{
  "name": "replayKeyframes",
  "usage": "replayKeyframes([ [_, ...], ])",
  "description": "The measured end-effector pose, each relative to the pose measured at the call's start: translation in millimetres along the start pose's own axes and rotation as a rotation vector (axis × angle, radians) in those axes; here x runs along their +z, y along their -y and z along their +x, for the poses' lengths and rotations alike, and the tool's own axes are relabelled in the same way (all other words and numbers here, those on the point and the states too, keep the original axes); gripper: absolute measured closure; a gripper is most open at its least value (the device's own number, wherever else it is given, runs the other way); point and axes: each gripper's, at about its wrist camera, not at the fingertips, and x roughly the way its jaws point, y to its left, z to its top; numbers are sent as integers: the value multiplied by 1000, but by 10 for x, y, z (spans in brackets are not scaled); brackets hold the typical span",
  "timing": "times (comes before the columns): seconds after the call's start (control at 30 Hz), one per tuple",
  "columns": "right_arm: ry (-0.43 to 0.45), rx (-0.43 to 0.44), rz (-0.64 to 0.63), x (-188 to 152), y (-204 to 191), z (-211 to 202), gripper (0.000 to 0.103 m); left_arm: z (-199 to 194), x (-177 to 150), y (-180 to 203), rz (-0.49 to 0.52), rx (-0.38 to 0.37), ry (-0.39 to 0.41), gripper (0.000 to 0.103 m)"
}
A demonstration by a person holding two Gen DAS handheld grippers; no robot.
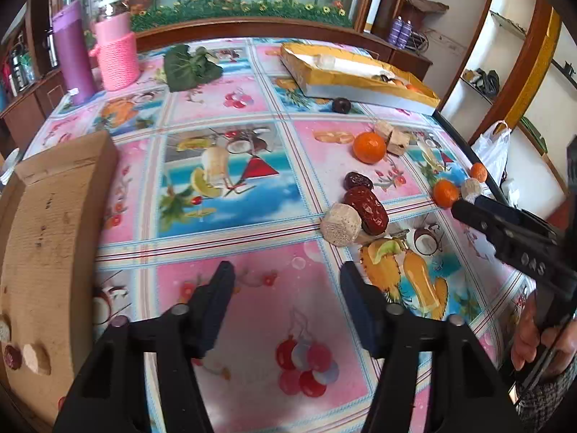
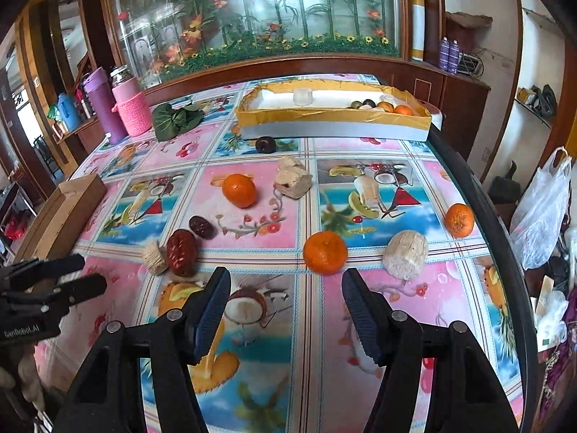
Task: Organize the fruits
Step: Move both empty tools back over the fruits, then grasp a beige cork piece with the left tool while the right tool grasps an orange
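Fruits lie scattered on the patterned tablecloth. In the right wrist view, an orange [image 2: 325, 252] sits just beyond my open, empty right gripper [image 2: 286, 287]. A second orange [image 2: 239, 190] and a third [image 2: 459, 220] lie farther off, with a beige round chunk [image 2: 405, 254], a red date [image 2: 181, 252] and a dark date [image 2: 201, 227]. My left gripper [image 1: 286, 281] is open and empty above the cloth; the red date [image 1: 367, 210] and a beige chunk [image 1: 340, 224] lie ahead to its right. The yellow-lined box [image 2: 335, 122] at the far side holds several fruits.
A cardboard box [image 1: 47, 238] stands at the left with small items in it. A pink jar [image 2: 130, 108], a purple bottle [image 2: 102, 106] and green leaves [image 2: 175, 119] stand at the far left. Beige blocks [image 2: 293, 178] and a dark plum [image 2: 266, 144] lie mid-table. The table edge [image 2: 483, 216] runs on the right.
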Motion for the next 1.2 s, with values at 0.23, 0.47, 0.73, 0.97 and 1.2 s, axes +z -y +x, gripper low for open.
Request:
replayKeyframes([
  [0.23, -26, -25, 57, 117, 171, 313, 45, 272, 171, 136, 60, -29, 3, 48],
  [0.47, -25, -41, 62, 164, 172, 430, 45, 430, 187, 330, 147, -45, -5, 50],
  [0.73, -30, -61, 89, 132, 222, 482, 64, 443, 222, 304, 145, -86, 10, 73],
  [0.97, -11, -91, 76, 108, 194, 471, 69, 444, 216, 319, 131, -73, 22, 75],
  [1.2, 34, -33, 90, 62, 155, 233, 69, -22, 89, 95, 66, -102, 63, 75],
])
